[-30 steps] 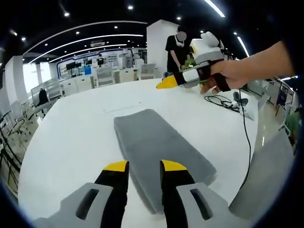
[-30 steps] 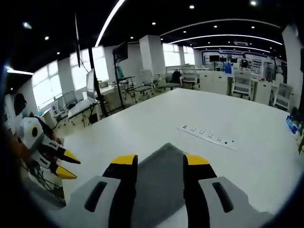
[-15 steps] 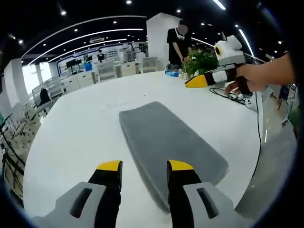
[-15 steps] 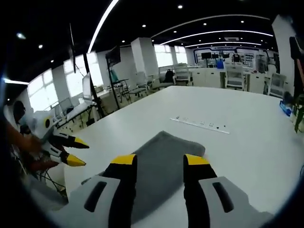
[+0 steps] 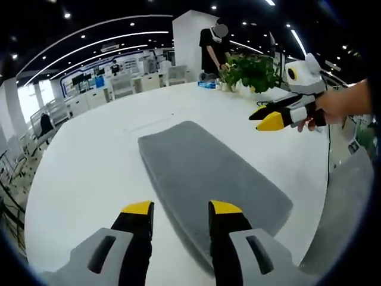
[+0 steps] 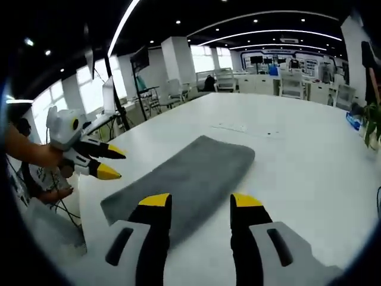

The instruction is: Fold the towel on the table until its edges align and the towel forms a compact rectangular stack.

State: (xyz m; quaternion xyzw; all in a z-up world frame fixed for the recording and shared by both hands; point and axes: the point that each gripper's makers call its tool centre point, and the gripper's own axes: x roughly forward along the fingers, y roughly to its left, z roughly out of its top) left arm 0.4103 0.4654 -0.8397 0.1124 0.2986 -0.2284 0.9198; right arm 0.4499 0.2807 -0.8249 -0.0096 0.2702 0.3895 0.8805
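A grey towel [image 5: 208, 176] lies folded into a long rectangle on the white table [image 5: 83, 167]. My left gripper [image 5: 180, 208] hovers open above its near end, with nothing between the jaws. At the right of the left gripper view, my right gripper [image 5: 265, 118] is held in a hand, its yellow tips apart above the table beside the towel. In the right gripper view the towel [image 6: 190, 173] stretches from lower left to upper right, and my right gripper [image 6: 194, 201] stands open over its near long edge. My left gripper [image 6: 112, 162] enters there from the left, open, near the towel's left end.
A potted plant [image 5: 250, 68] and a person [image 5: 213, 44] stand at the table's far side. A black cable [image 5: 328, 167] runs along the right edge. A flush socket strip [image 6: 241, 128] sits in the tabletop beyond the towel. Desks and chairs fill the room behind.
Both grippers have pulled back from the towel, so more of it shows in each view. The right gripper has dropped lower beside the towel. The towel lies still.
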